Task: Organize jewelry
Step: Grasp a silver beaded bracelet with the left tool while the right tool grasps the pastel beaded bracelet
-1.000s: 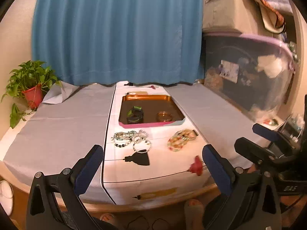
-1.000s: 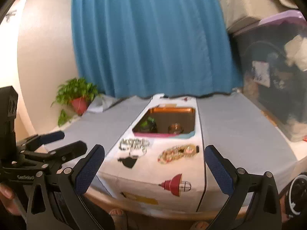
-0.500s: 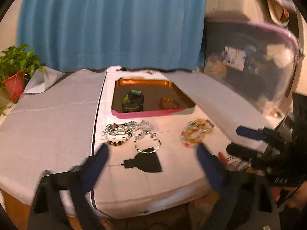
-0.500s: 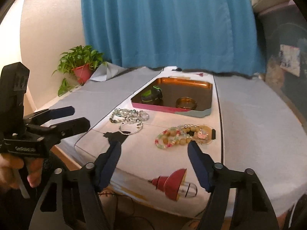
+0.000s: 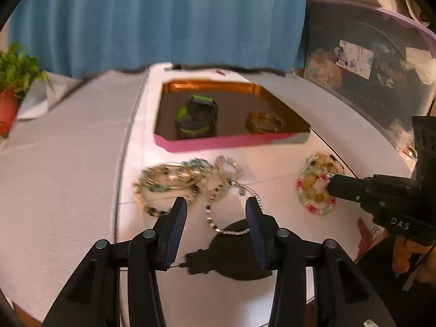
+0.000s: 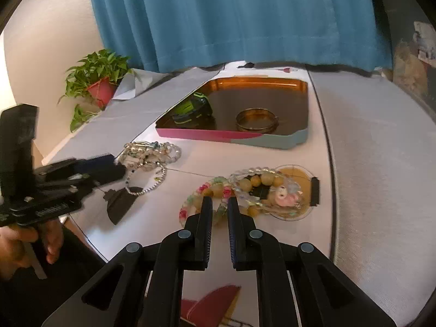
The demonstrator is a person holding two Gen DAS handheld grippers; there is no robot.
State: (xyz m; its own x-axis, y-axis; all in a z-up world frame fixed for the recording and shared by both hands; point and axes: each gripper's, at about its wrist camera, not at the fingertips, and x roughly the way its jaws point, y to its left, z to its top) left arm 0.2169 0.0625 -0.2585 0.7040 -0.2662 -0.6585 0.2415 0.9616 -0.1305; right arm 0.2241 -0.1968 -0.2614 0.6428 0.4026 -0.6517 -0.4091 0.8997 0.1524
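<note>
My left gripper hovers low over a silver chain bracelet, which lies between its closing jaws; the pads stand clear of it. It lies beside a heap of pearl and bead bracelets. My right gripper is closing, and its narrow gap pinches a strand of the pastel bead bracelet at the edge of the amber bead pile. Behind them the pink-fronted tray holds a black-green watch and a gold bangle.
A white printed cloth with a black shape covers the table's middle, with grey cloth on both sides. A potted plant stands at the far left. A clear storage bin is on the right, and a blue curtain hangs behind.
Both grippers have come forward and down from above the table's front edge to the jewelry. Their jaws have narrowed from wide open, the right almost fully.
</note>
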